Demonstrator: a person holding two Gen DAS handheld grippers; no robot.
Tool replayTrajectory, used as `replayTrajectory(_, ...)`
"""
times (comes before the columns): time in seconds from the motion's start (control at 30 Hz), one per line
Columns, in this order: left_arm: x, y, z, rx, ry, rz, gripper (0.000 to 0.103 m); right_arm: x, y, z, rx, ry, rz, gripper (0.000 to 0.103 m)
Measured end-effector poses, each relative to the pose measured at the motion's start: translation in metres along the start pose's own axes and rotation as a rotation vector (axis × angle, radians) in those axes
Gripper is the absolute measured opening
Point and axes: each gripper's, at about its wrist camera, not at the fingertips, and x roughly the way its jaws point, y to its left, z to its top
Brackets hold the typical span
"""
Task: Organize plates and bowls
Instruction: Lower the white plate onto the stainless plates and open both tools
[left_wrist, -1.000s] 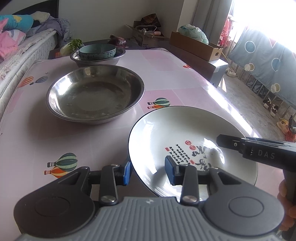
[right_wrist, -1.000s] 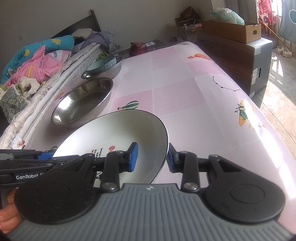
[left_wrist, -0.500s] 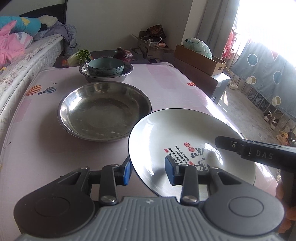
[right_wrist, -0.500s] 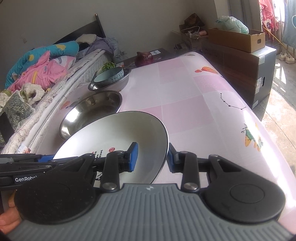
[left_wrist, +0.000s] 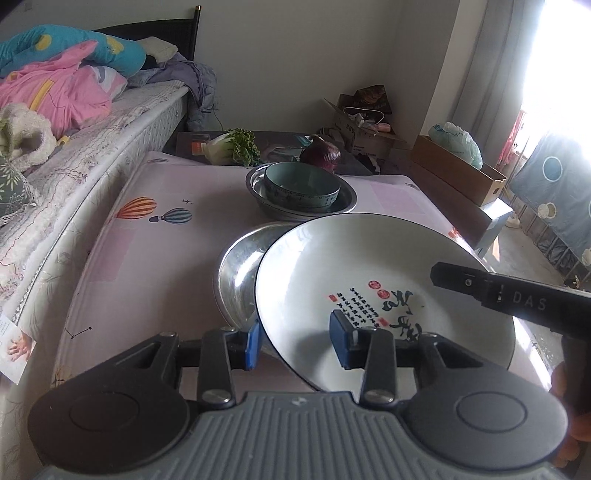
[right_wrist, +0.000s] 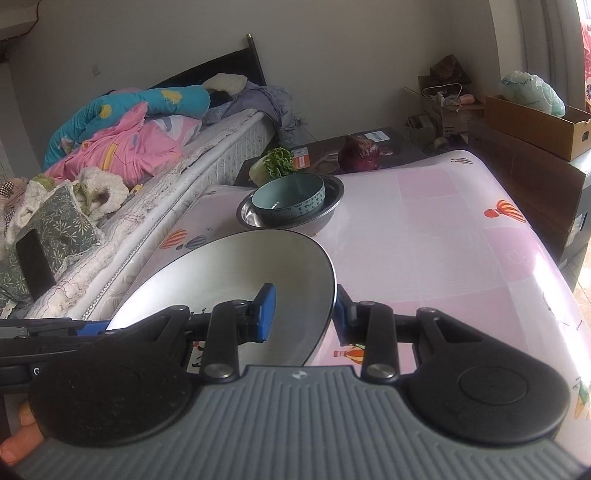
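Left side: the worktop (left_wrist: 155, 258) sits just beside a bed (left_wrist: 110, 122) piled with bedding.

Left gripper (left_wrist: 293, 341): partly closed, 1 blue pad under the near-left rim of the white plate (left_wrist: 369, 273) and 1 on its upper face, so it is clamped on the rim.

The plate is held off the worktop, overlapping the large steel basin (left_wrist: 236, 273) beneath it. Judgement: a wide, shallow plate is being carried by 2 opposite rim grips to keep it level, probably for nesting into the basin.

Behind, a teal bowl (left_wrist: 301, 184) already sits inside a smaller steel basin (left_wrist: 347, 201); this suggests stacking by size.

Right gripper (right_wrist: 304, 314): likewise partly closed, pinching the plate's right rim between its pads.

Writing: the plate carries black calligraphy and red seal marks, too small to read. The right gripper's body, seen from the left wrist, reads "DAS". Cardboard box (left_wrist: 458, 177) at far right: no legible label.
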Motion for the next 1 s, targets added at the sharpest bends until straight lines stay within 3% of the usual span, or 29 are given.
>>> replayTrajectory(0.27, 0.049, 0.029, 0.023, -0.021, 0.065, 0.047, 0.039, 0.077, -0.003, 0.017, 0.038, 0.092, 0.029, 0.032)
replayTrajectory(0.37, 0.064, 0.035, 0.022, -0.026, 0.104, 0.038, 0.039, 0.096, -0.004, 0.014, 0.044, 0.124, 0.019, 0.032)
replayTrajectory(0.47, 0.068, 0.036, 0.022, -0.006, 0.094, 0.043, 0.039, 0.107, -0.007, 0.012, 0.043, 0.142, 0.013, 0.032)
replayTrajectory(1.0, 0.069, 0.049, 0.024, -0.045, 0.071, 0.046, 0.041, 0.112, -0.014, 0.017, 0.056, 0.132, 0.001, 0.037)
